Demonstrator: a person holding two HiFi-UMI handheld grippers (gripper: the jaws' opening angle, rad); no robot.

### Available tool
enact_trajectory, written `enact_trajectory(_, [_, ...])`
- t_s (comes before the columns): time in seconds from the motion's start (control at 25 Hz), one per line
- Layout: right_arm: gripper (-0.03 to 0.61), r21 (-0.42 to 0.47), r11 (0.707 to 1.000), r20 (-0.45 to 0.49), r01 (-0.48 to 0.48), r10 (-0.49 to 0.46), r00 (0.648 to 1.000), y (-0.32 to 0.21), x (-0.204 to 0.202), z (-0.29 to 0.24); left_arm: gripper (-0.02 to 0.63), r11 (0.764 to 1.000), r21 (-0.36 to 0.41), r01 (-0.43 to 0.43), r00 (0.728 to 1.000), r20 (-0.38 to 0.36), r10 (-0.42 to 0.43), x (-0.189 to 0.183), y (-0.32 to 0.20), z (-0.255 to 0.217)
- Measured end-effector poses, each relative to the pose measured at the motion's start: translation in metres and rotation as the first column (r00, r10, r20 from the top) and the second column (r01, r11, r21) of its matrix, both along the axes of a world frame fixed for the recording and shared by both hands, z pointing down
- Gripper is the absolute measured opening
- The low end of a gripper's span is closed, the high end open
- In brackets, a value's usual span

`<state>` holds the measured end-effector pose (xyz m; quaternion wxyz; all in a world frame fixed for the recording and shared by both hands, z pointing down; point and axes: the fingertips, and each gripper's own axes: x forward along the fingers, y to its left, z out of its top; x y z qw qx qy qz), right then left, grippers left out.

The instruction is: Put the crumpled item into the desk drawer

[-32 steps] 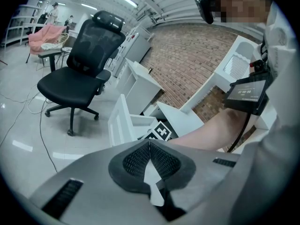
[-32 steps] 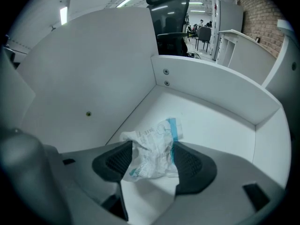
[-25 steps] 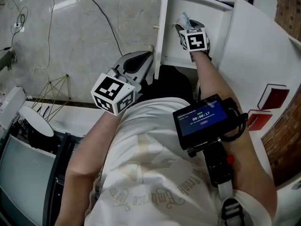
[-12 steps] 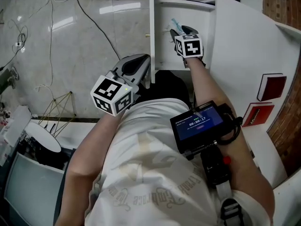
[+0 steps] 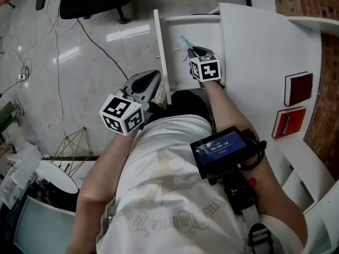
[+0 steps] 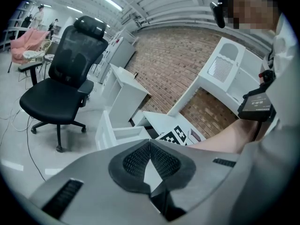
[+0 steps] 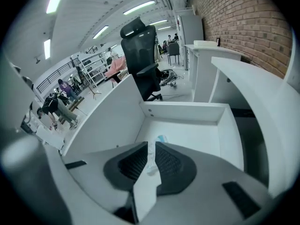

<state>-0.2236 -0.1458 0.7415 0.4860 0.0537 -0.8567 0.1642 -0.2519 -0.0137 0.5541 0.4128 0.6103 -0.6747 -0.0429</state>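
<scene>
The crumpled item [image 5: 185,40], a white and pale-blue wad, lies on the floor of the open white desk drawer [image 5: 161,52]. My right gripper [image 5: 195,52] hangs over the drawer, just short of the item. In the right gripper view the jaws of this gripper [image 7: 151,145] have just been closing to a thin slit. The item [image 7: 161,138] shows through the slit on the drawer [image 7: 183,111] floor below, and the pads do not press on it. My left gripper [image 5: 151,77] is outside the drawer front, and in the left gripper view it [image 6: 150,142] is shut with nothing in it.
The white desk top [image 5: 265,52] runs along the drawer's right side, with two red books [image 5: 298,88] further right. A black office chair [image 5: 90,1] and loose cables are on the floor to the left. A small screen [image 5: 222,150] is strapped to the right forearm.
My right gripper has lifted back from the crumpled item, which stays on the drawer floor. The left gripper has risen a little beside the drawer front.
</scene>
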Motion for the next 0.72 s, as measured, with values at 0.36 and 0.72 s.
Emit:
enact_trajectory(0.36, [0.026,0.022,0.999,0.089,-0.036,0.034,0.995,0.001,0.004,-0.064,0.021,0.999,0.033,-0.024,1.000,0.020,0.024,0.003,0.002,-0.020])
enact_trajectory(0.72, [0.023,0.038,0.999,0.215,-0.036,0.027,0.976,-0.004,-0.002,-0.121,0.021,0.992,0.085,-0.089,0.993,0.091,0.082,0.006,-0.014,-0.038])
